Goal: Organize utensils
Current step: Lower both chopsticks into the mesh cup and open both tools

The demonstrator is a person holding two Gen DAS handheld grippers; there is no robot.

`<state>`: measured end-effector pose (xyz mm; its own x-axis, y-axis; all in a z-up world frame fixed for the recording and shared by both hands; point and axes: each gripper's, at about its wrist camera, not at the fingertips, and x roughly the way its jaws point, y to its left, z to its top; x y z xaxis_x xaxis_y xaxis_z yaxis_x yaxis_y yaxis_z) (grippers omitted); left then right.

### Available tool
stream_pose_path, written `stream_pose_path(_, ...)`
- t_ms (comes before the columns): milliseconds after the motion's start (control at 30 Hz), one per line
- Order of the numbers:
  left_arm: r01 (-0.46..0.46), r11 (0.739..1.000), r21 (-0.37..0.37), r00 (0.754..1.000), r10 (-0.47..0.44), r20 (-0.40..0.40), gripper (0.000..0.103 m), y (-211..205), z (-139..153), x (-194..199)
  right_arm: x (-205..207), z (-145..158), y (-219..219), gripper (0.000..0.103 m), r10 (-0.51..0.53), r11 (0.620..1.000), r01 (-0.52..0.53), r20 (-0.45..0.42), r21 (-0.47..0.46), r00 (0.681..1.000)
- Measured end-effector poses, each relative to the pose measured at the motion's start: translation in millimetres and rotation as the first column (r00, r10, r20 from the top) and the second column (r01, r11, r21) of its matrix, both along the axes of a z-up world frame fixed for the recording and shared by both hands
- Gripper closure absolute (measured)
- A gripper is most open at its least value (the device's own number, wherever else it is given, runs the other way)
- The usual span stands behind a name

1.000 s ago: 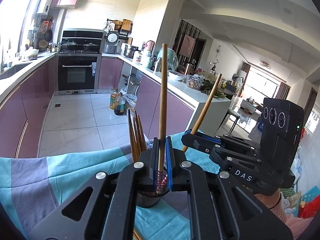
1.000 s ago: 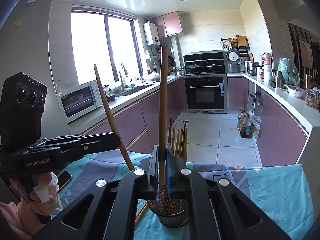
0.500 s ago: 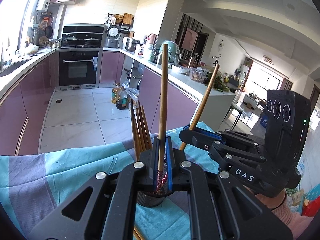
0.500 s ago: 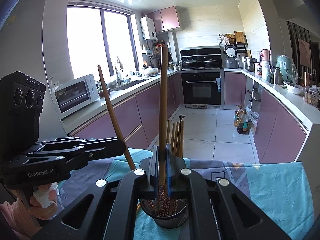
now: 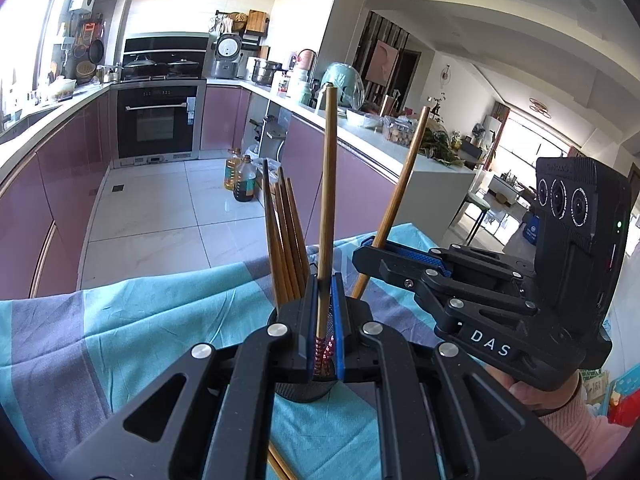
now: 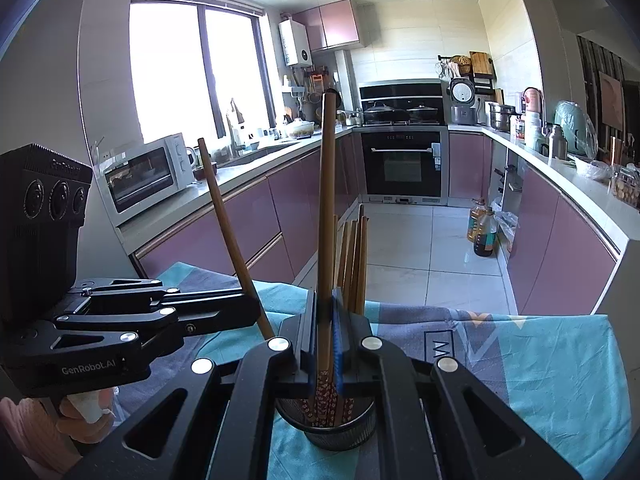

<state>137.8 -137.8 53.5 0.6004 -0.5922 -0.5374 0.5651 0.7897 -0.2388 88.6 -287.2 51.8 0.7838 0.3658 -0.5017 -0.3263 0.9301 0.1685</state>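
- Table w/ teal-grey cloth – carries the mesh holder, which sits just below both grippers
- Left gripper: jaws closed on one upright chopstick, patterned end low between the pads, over the holder mouth
- Right gripper: jaws likewise clamped on a second chopstick, its lower end seemingly already inside the holder
- Bundle of chopsticks already stands in the holder
- Step, as I read it: dropping both sticks in. Next needs tips lined up over the mouth, lowered, then jaws eased apart – w/o knocking the bundle
- Hidden: holder rim mostly behind the jaws; a loose stick at the cloth edge is cut off
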Motion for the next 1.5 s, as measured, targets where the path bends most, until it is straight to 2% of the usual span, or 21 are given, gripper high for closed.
stream_pose_path(533, 0.029, 0.999, 0.045, 0.999, -0.028, -0.041, 0.096, -7.0, -6.5, 14.5, 5.2, -13.2, 6.5, 0.097, 0.018, 0.999, -0.020, -0.054, -0.029, 0.998)
stream_pose_path(1067, 0.033, 0.995, 0.096, 0.994, -0.022, -0.111, 0.096, -30.3, -33.0, 50.9, 22.4, -28.1, 10.3, 0.097, 0.018, 1.000, -0.021, -0.117, -0.023, 0.993)
stream_pose_path(1500, 0.014, 0.997, 0.078, 0.996, -0.008, -0.084, 0.095, -17.7, -40.6, 48.8, 24.4, -33.0, 6.4, 0.095, 0.000, 1.000, 0.000, -0.125, 0.001, 0.992)
